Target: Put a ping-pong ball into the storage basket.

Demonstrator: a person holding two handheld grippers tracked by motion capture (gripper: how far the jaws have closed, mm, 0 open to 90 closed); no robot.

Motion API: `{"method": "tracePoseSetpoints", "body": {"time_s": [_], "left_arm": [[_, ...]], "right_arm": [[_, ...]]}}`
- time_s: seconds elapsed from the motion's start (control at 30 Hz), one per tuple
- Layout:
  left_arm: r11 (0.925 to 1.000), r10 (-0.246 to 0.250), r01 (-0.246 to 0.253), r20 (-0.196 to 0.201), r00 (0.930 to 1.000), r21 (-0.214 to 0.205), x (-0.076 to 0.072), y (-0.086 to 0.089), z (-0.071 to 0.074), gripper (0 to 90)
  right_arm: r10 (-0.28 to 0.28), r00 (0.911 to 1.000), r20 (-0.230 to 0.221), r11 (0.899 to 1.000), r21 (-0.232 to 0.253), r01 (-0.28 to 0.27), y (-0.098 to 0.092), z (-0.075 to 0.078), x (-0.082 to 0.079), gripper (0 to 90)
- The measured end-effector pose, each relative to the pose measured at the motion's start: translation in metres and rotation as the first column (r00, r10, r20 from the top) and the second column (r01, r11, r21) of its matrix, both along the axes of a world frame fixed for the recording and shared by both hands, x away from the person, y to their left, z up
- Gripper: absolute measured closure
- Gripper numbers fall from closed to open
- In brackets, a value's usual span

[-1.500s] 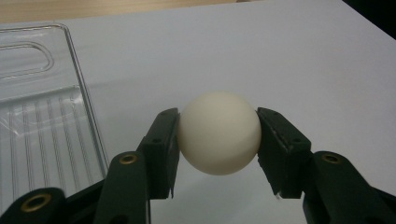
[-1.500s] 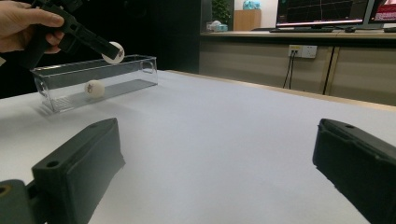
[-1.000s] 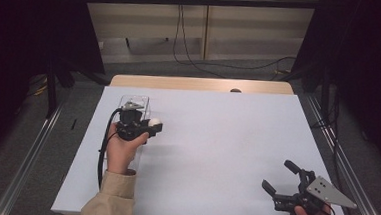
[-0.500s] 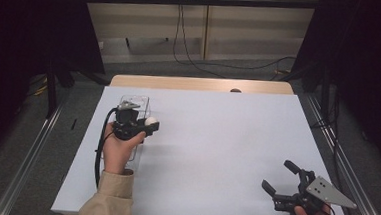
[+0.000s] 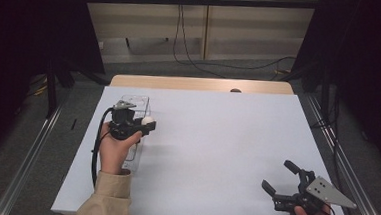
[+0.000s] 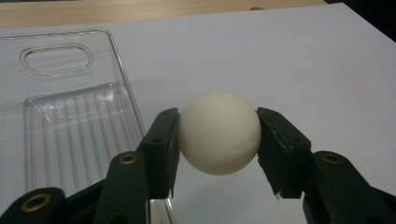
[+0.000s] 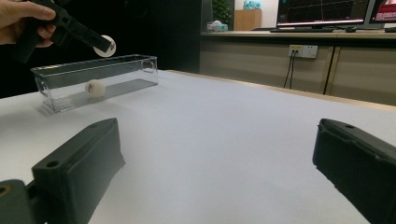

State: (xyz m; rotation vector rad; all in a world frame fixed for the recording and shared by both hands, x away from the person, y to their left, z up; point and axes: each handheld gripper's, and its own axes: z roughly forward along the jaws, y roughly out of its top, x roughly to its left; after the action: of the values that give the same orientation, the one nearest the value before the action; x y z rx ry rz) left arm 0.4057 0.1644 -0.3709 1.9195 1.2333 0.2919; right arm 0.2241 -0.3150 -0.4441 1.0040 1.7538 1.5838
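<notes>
high view: left gripper (image 5: 147, 123) is over the table's (image 5: 226, 140) left side, near the far-left corner, hovering above the long right wall of a clear plastic bin (image 5: 139, 102). White ball (image 5: 148, 120) sits pinched at its tip. Right gripper (image 5: 280, 180) is parked at the near-right corner, well apart from everything.

left gripper view: fingers (image 6: 161, 149) clamped on the ball (image 6: 218, 133), one pad each side, right across its widest part. That's the spot to hold it imo. Ball looks like a ping-pong type: super light, hard thin shell, smooth and round, so it'll probably squirt out if the pads slip off the middle, and it'd likely bounce and roll off if dropped outside the bin. The bin (image 6: 70, 121) sits just to the left and below, with a ribbed floor and a handle slot at its far end.

right gripper view: own fingers (image 7: 79, 172) spread wide, nothing between them, just bare table (image 7: 224, 140). Farther off, the bin (image 7: 93, 81) already has a second ball (image 7: 95, 88) lying inside; the held ball (image 7: 103, 46) hangs above the bin's top edge.

count: 2 balls (one held, one in the bin), 1 bin, 2 grippers.
</notes>
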Motion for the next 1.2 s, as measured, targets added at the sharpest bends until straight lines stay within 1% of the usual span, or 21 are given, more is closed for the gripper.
{"method": "tracePoseSetpoints", "body": {"time_s": [0.07, 0.1, 0.33, 0.47, 0.57, 0.63, 1.2], "left_arm": [[0.9999, 0.012, -0.012, 0.004, 0.9999, -0.008, 0.000, 0.001, 0.000, 51.1], [1.0000, 0.007, -0.007, 0.004, 1.0000, -0.004, 0.000, 0.002, 0.001, 51.1], [0.9998, 0.021, -0.021, 0.010, 0.9997, -0.009, -0.001, 0.006, 0.001, 51.1], [0.9998, 0.021, -0.021, 0.011, 0.9997, -0.002, -0.001, 0.009, 0.002, 51.1], [0.9995, 0.029, -0.029, 0.013, 0.9995, -0.008, -0.001, 0.010, 0.002, 51.1], [0.9997, 0.025, -0.025, 0.013, 0.9996, -0.004, -0.001, 0.012, 0.002, 51.1], [0.9989, 0.047, -0.047, 0.026, 0.9985, -0.002, -0.001, 0.018, 0.002, 51.0]], "right_arm": [[0.000, 1.0000, 0.001, 1.000, 0.000, 0.000, 0.000, 0.000, 0.000, 0.7], [0.000, 1.0000, 0.001, 1.000, 0.000, 0.000, 0.000, 0.000, 0.000, 0.7], [0.000, 1.0000, 0.001, 1.000, 0.001, 0.000, 0.000, 0.000, 0.000, 0.7], [0.000, 1.0000, 0.001, 1.000, 0.001, 0.000, 0.000, 0.000, 0.000, 0.7], [0.000, 1.0000, 0.001, 1.000, 0.000, 0.000, 0.000, 0.000, 0.000, 0.7], [0.001, 1.0000, 0.001, 1.000, 0.001, -0.001, 0.000, 0.000, 0.000, 0.7], [0.001, 1.0000, -0.001, 1.000, 0.001, -0.001, 0.000, 0.000, 0.000, 0.7]]}}
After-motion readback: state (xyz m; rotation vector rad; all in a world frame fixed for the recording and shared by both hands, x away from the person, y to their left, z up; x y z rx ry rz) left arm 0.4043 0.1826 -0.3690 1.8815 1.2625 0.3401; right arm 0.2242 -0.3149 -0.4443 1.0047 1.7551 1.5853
